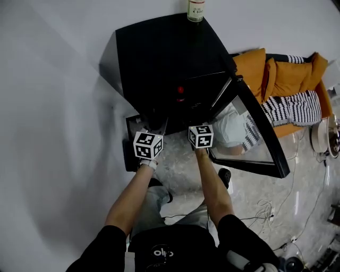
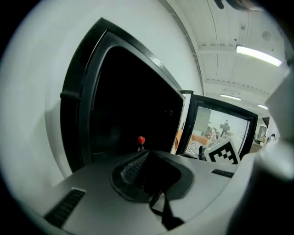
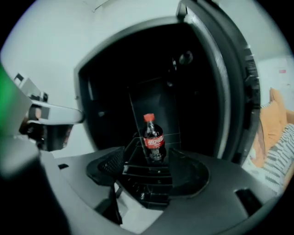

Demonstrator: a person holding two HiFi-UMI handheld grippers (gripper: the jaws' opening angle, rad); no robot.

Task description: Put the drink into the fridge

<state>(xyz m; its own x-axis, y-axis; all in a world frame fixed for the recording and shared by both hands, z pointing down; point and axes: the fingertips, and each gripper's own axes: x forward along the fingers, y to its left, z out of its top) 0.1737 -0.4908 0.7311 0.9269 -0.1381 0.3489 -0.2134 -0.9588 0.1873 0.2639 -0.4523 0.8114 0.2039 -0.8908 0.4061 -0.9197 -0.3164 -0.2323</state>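
The drink is a cola bottle with a red cap. It stands upright on a shelf inside the dark, open fridge. My right gripper is open just short of the bottle, apart from it, with nothing between its pads. From above, only the red cap shows inside the black fridge, and the right gripper sits at the opening. The left gripper hangs beside it at the fridge front. In the left gripper view its jaws are shut and empty, and the red cap is beyond them.
The glass fridge door swings open to the right. A second bottle stands on top of the fridge. An orange sofa with a striped cushion lies behind the door. Cables trail over the floor. A white wall runs along the left.
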